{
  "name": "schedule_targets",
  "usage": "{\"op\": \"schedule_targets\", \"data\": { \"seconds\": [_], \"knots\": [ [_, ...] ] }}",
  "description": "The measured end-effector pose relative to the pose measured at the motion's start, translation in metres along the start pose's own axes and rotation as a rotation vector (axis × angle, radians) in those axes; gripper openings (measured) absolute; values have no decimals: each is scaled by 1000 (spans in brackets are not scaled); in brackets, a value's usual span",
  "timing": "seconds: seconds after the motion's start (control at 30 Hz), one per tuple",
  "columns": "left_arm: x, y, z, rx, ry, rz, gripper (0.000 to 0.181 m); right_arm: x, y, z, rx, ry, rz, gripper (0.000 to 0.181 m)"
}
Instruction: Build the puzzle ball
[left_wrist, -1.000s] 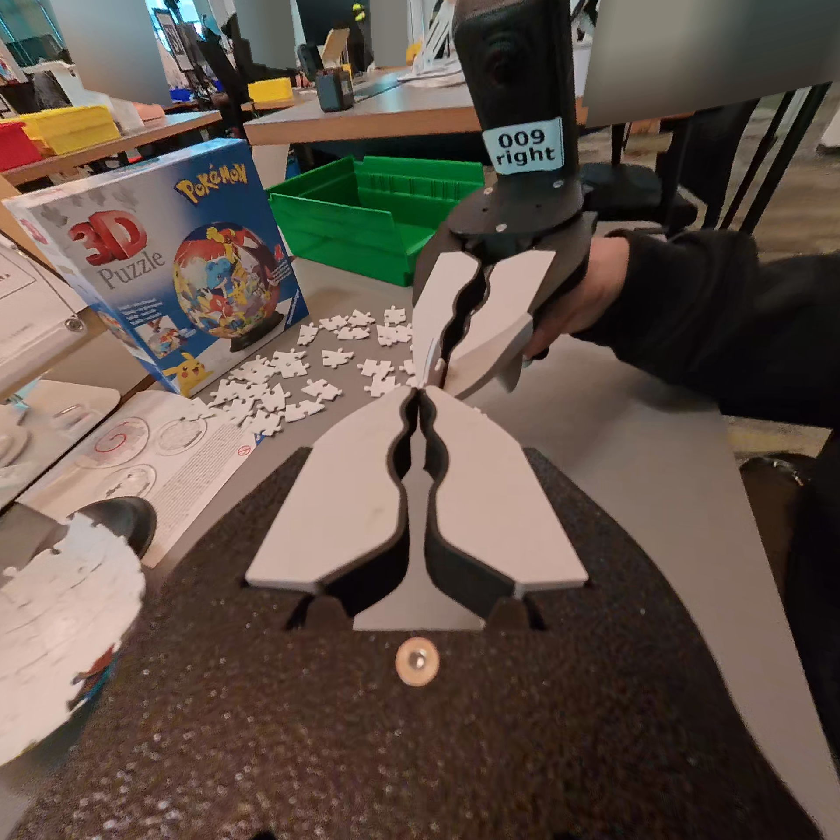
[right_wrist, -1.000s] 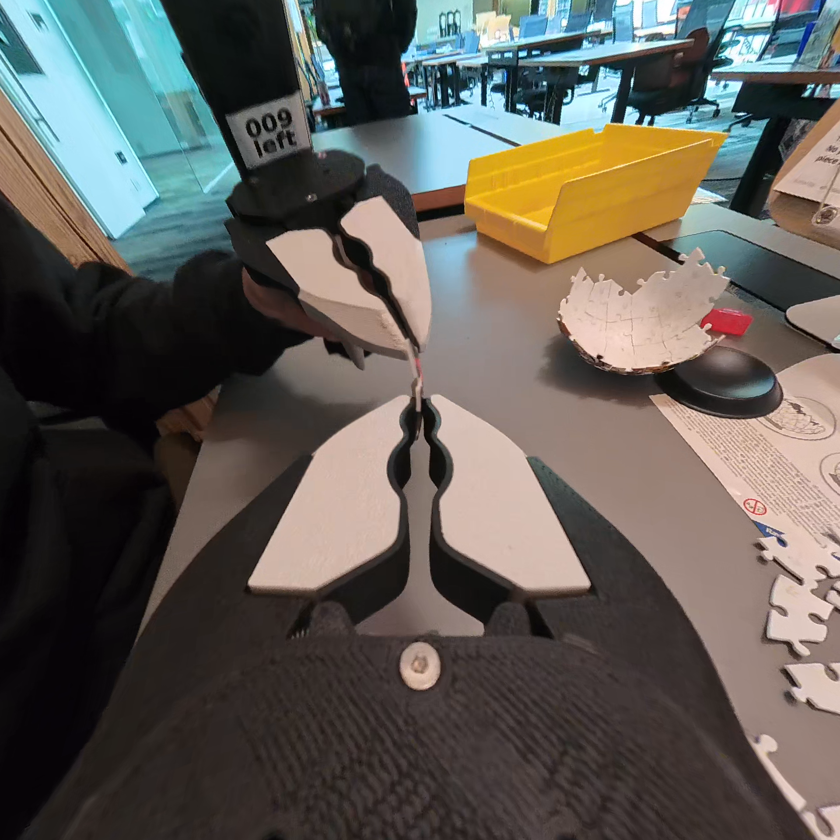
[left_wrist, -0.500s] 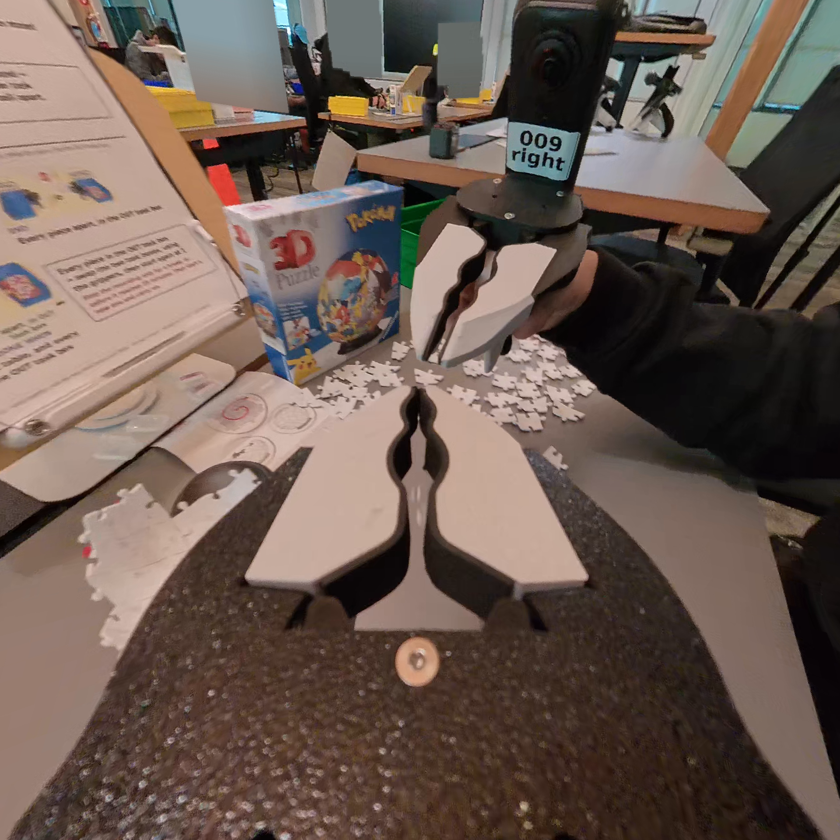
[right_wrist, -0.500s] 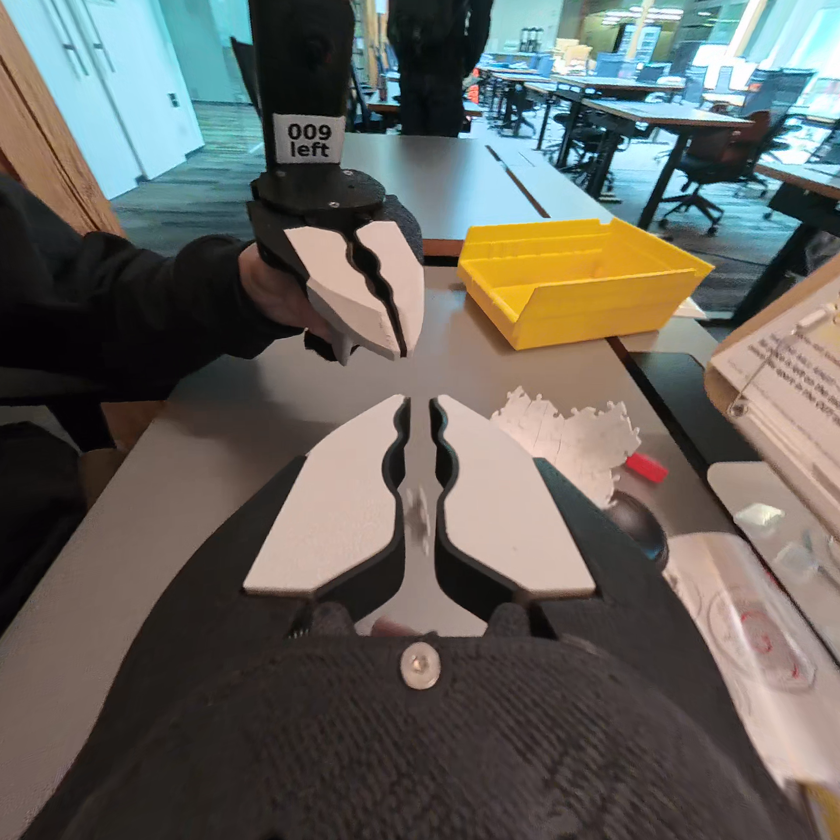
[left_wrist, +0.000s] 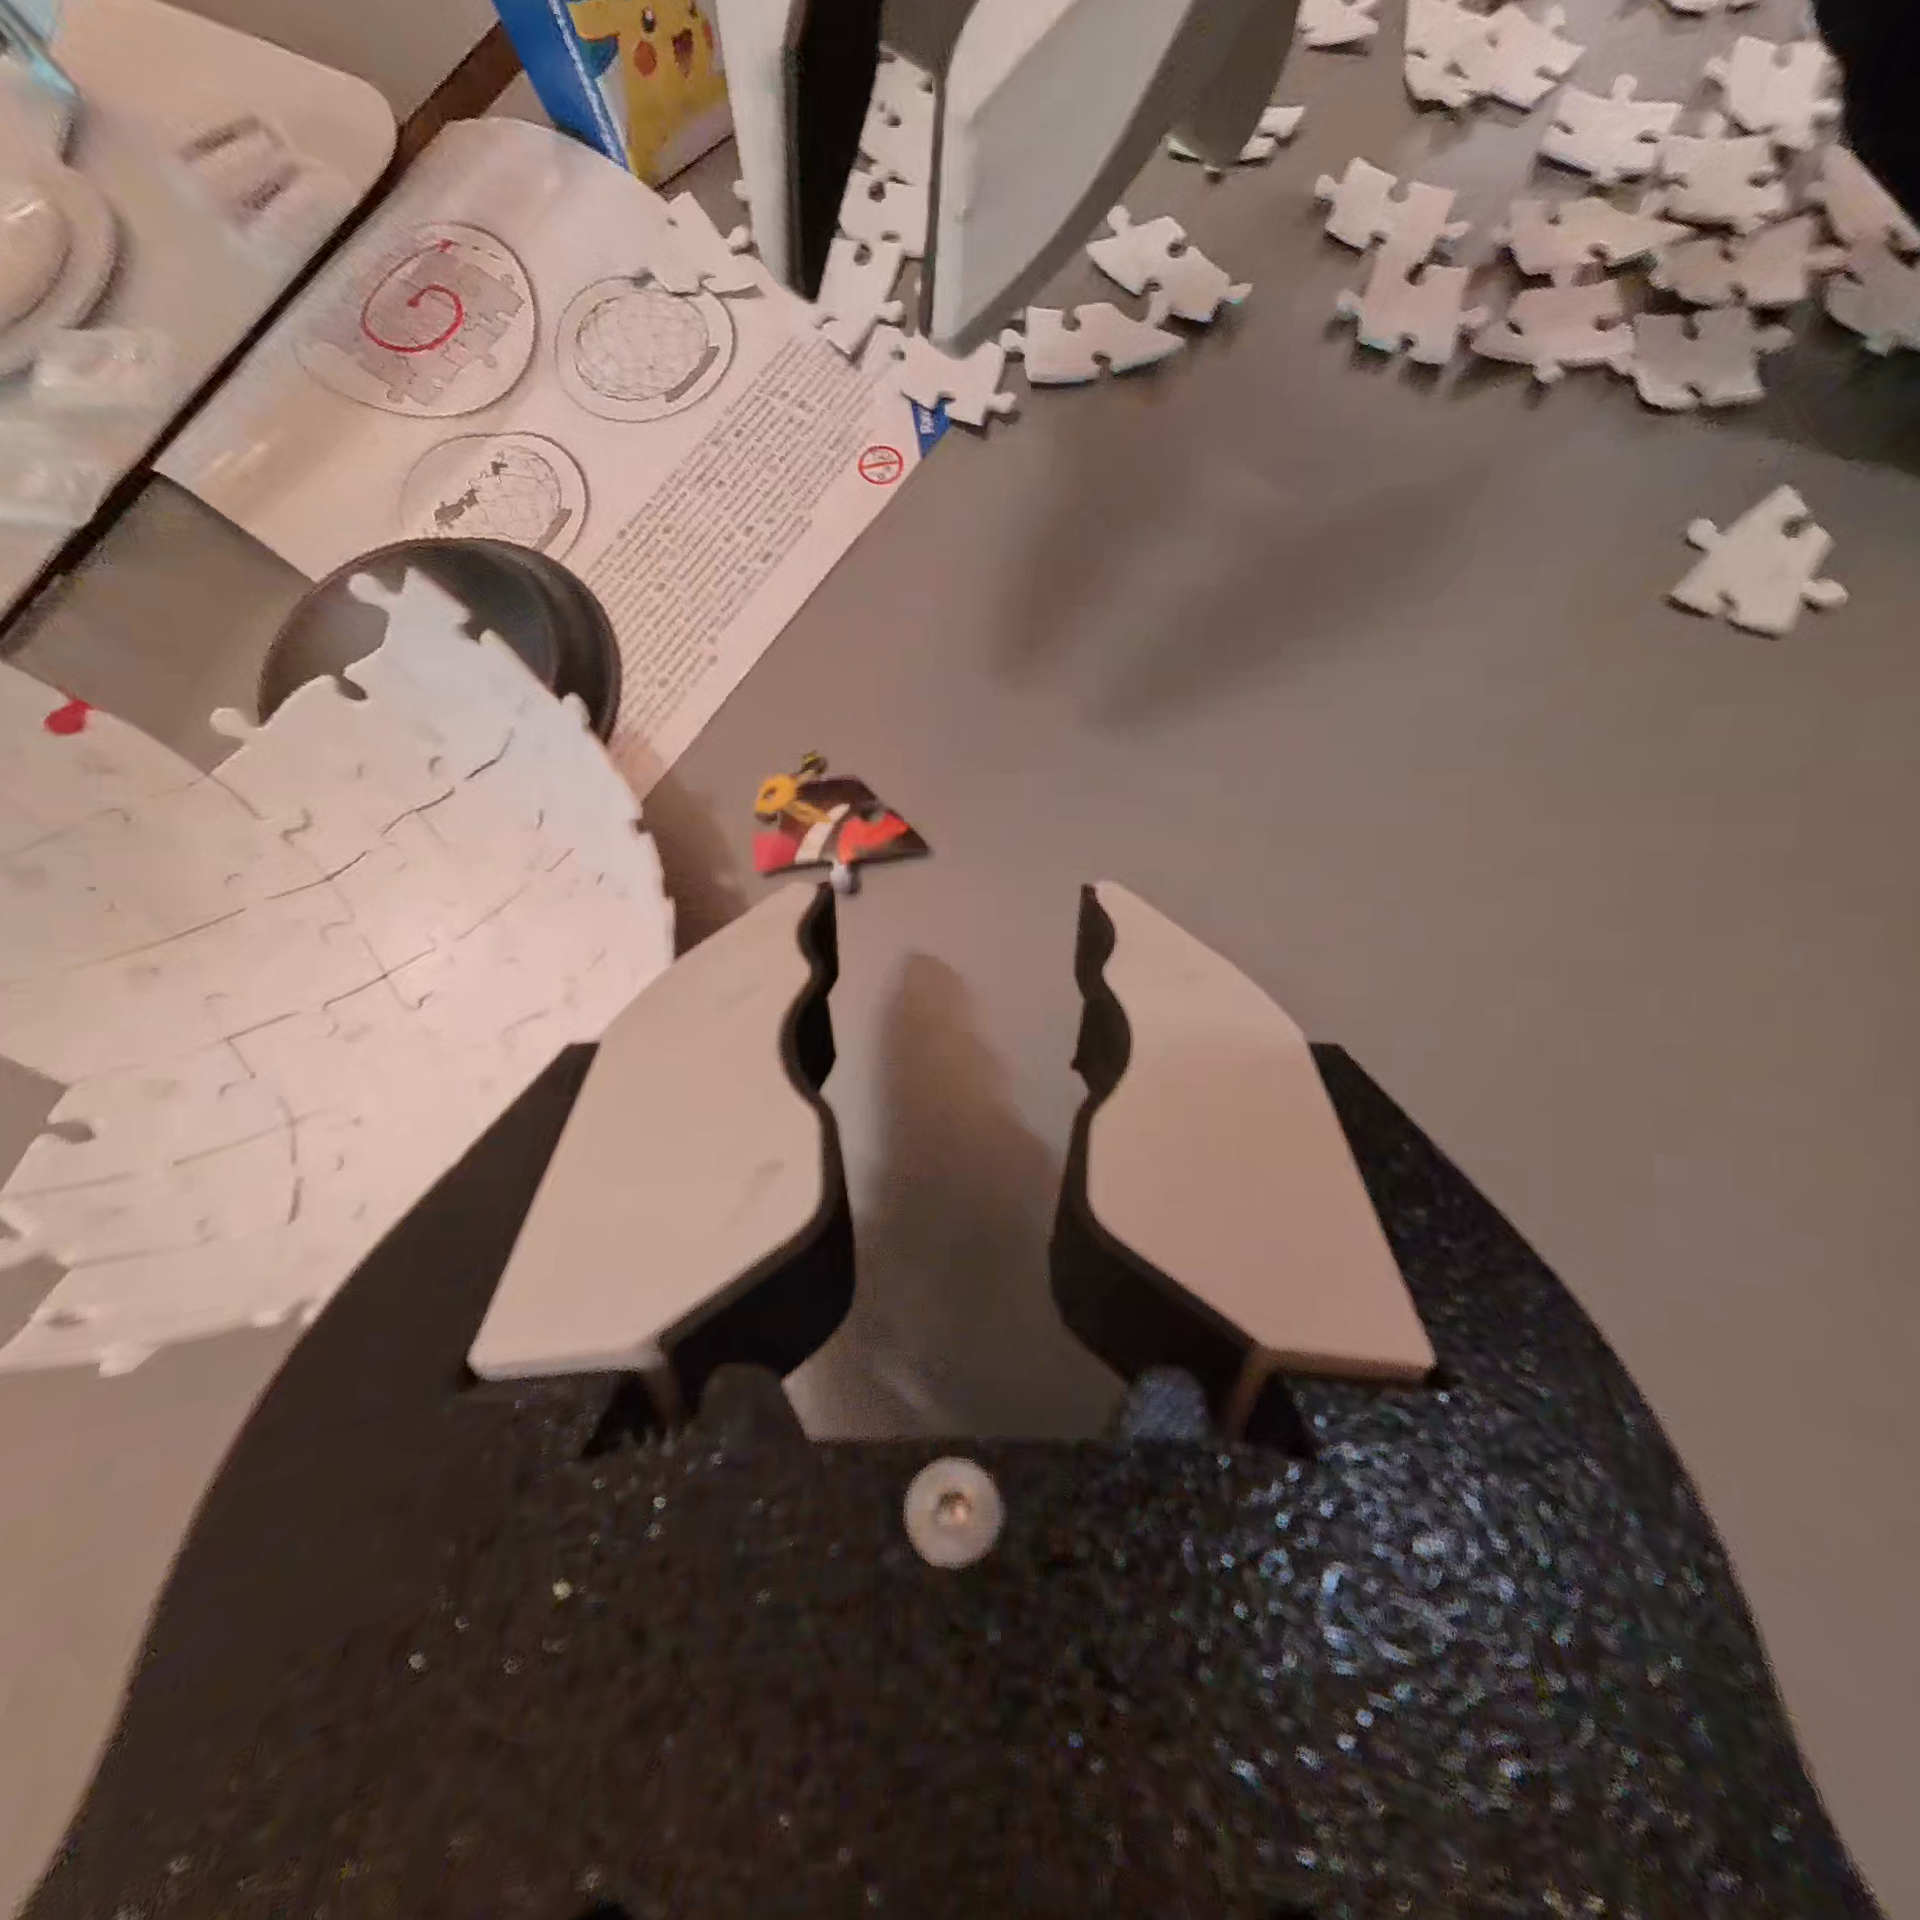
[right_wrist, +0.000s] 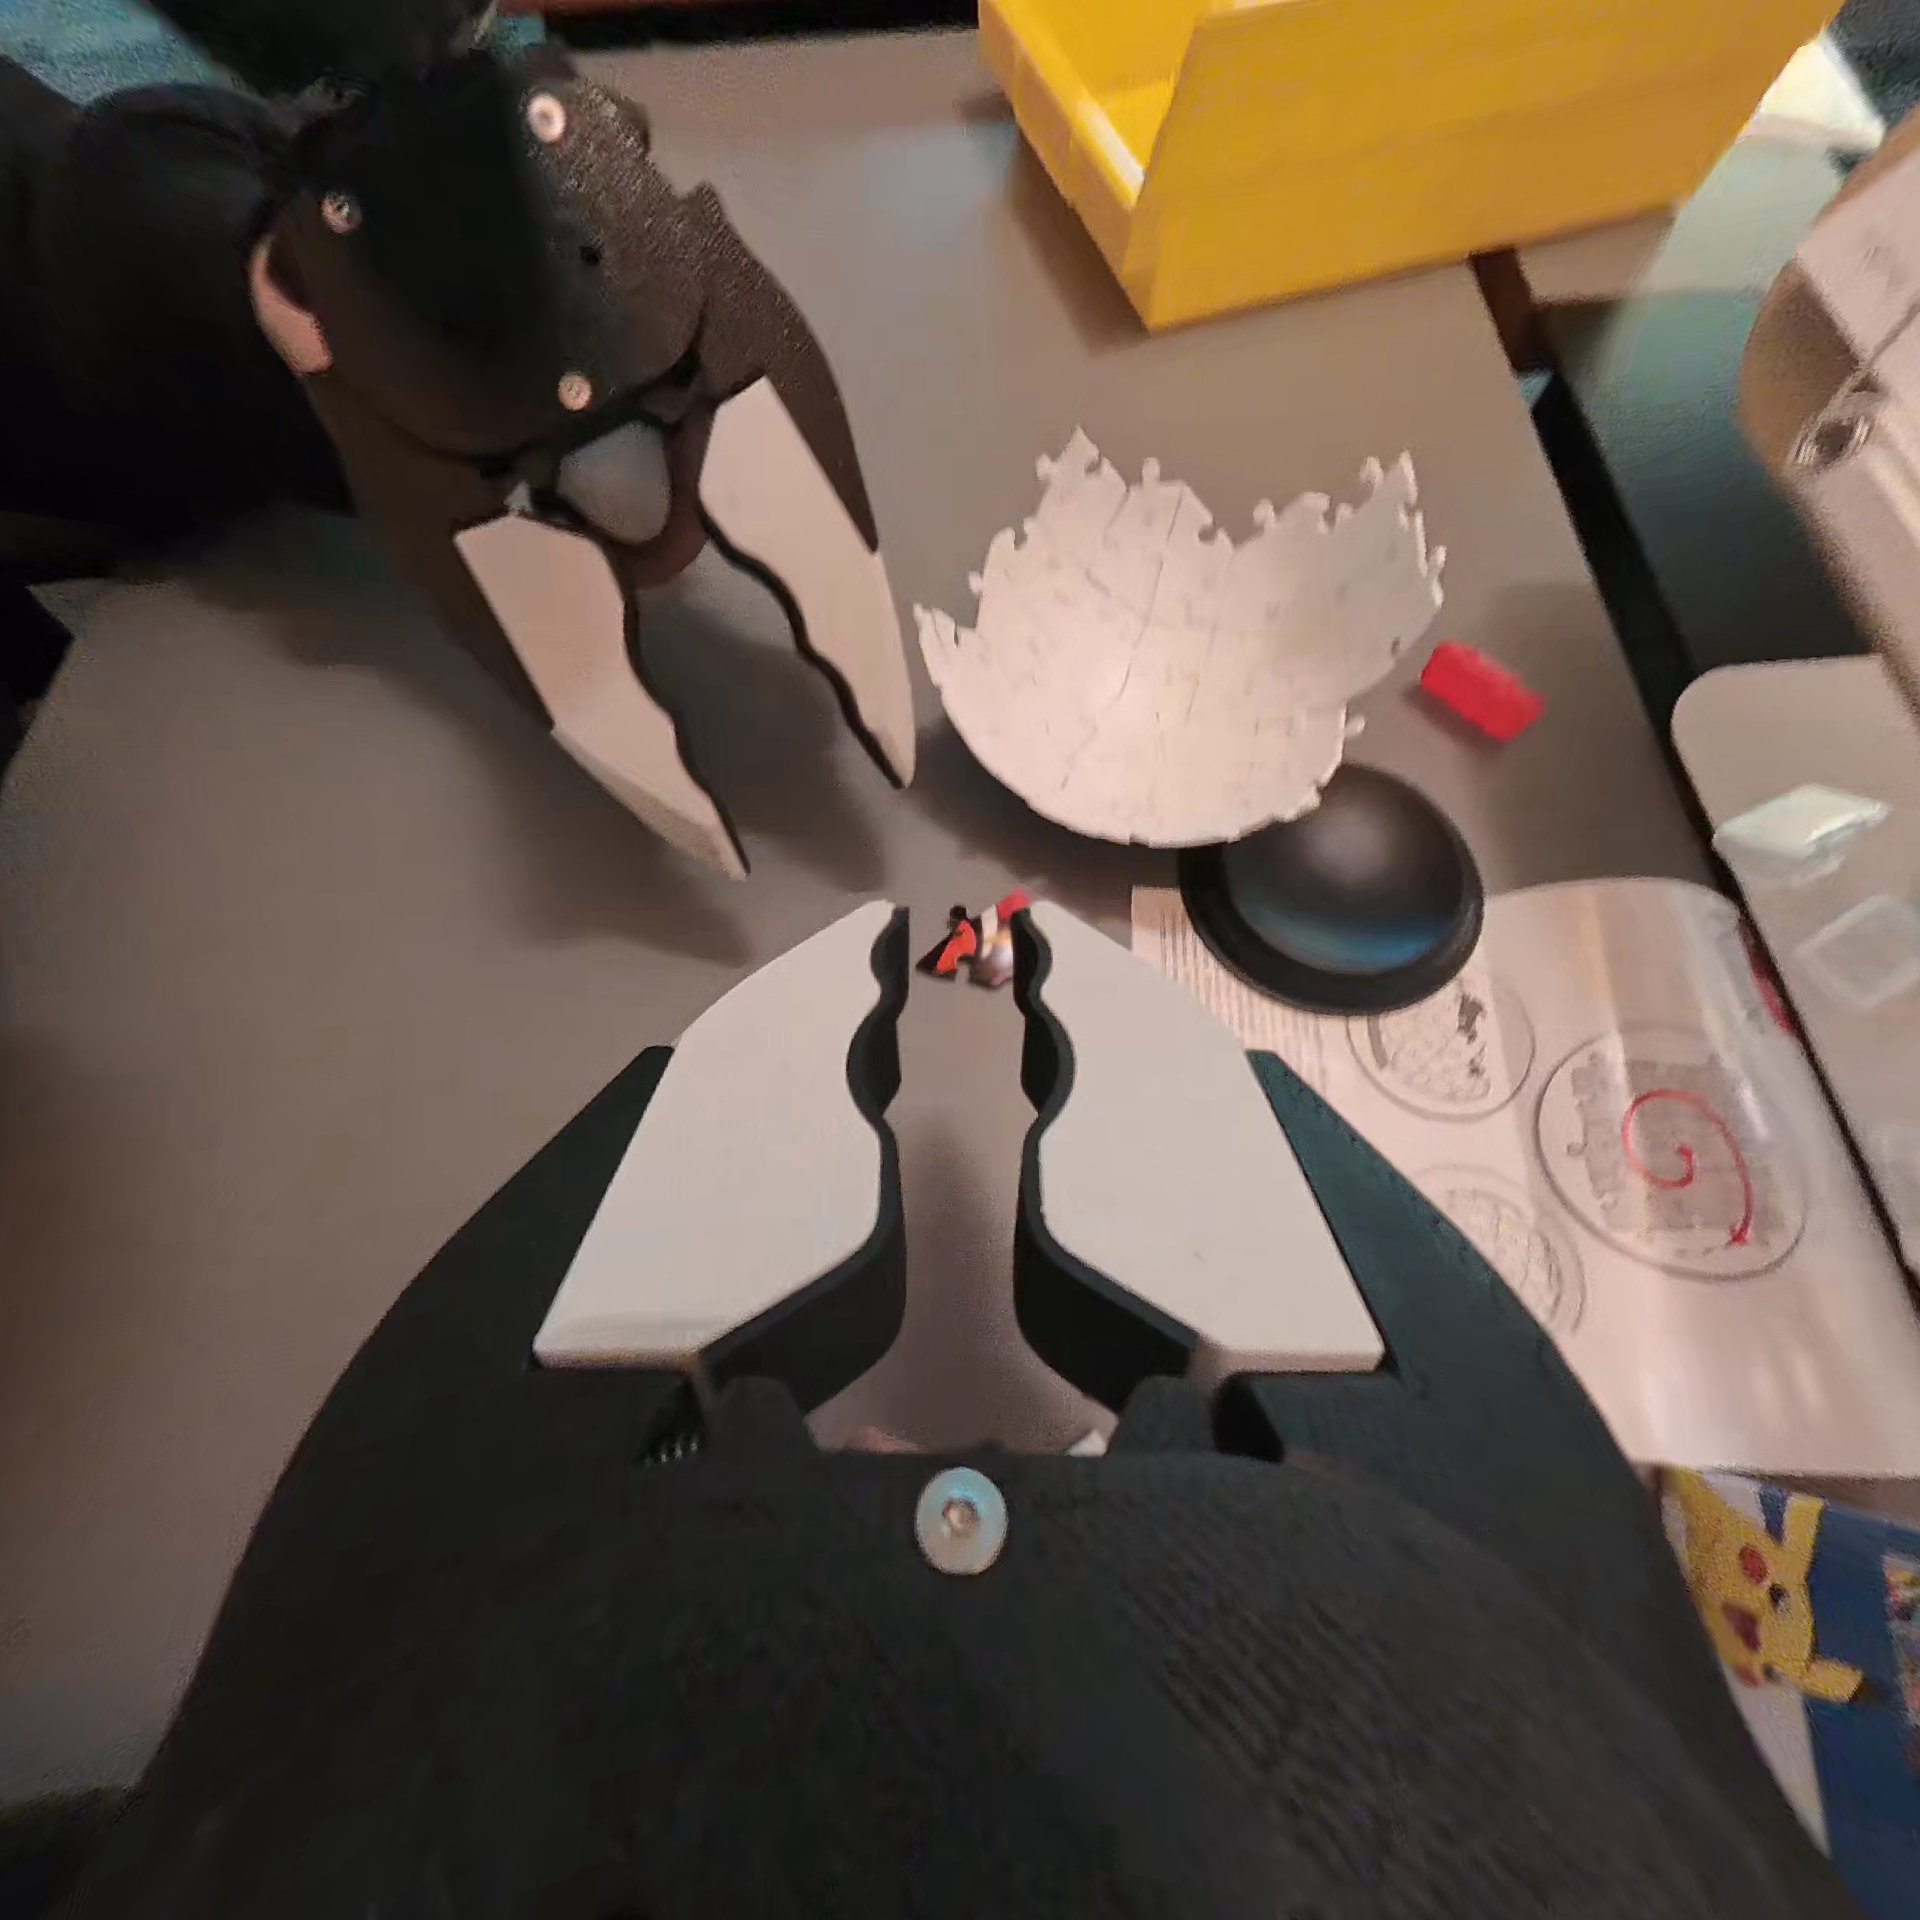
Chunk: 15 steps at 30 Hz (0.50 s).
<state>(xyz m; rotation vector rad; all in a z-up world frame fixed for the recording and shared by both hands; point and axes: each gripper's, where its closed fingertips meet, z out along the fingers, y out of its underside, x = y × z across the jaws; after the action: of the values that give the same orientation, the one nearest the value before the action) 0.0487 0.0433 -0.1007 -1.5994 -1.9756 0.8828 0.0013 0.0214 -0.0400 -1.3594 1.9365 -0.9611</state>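
Observation:
A coloured puzzle piece (left_wrist: 834, 828) lies printed side up on the grey table (left_wrist: 1351, 831), held by neither gripper. My left gripper (left_wrist: 956, 899) is open and empty, its left fingertip just short of the piece. My right gripper (right_wrist: 961, 920) is open, and the piece (right_wrist: 971, 951) shows on the table through the gap between its tips. The half-built puzzle ball (right_wrist: 1164, 665), a white bowl of joined pieces, rests beside its black stand (right_wrist: 1340, 904). In the right wrist view the left gripper (right_wrist: 816, 821) hangs next to the bowl.
Several loose white pieces (left_wrist: 1558, 208) lie at the far right, one piece (left_wrist: 1756, 561) apart from them. An instruction sheet (left_wrist: 623, 416) and the puzzle box (left_wrist: 644, 83) lie behind the stand. A yellow bin (right_wrist: 1351, 135) and a small red block (right_wrist: 1481, 691) are beyond the bowl. The left gripper's tips are roughly 8 cm from the right gripper's. Left tips and right tips are each some 20 cm from the small red block (right_wrist: 1481, 691).
Both grippers held the coloured piece tip to tip a second ago. Both have opened; the piece now lies on the table. Both views have tilted down toward the table.

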Motion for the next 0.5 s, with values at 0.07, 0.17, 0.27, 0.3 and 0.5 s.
{"op": "schedule_targets", "data": {
  "seconds": [0.07, 0.17, 0.27, 0.3, 0.5],
  "knots": [
    [-9, -7, 13, 1, -84, -59, 40, 5, 11, -2, -32, 24, 33, 18],
    [-19, -9, 26, -66, -173, -189, 40, 12, 19, -7, -25, 66, 62, 18],
    [-24, 5, 38, -229, -254, -223, 40, 19, 23, -16, -23, 88, 100, 18],
    [-25, 6, 40, -252, -279, -232, 40, 21, 22, -19, -12, 101, 105, 18],
    [-30, 6, 52, -284, -384, -298, 32, 20, 16, -28, 38, 87, 93, 18]
  ]
}}
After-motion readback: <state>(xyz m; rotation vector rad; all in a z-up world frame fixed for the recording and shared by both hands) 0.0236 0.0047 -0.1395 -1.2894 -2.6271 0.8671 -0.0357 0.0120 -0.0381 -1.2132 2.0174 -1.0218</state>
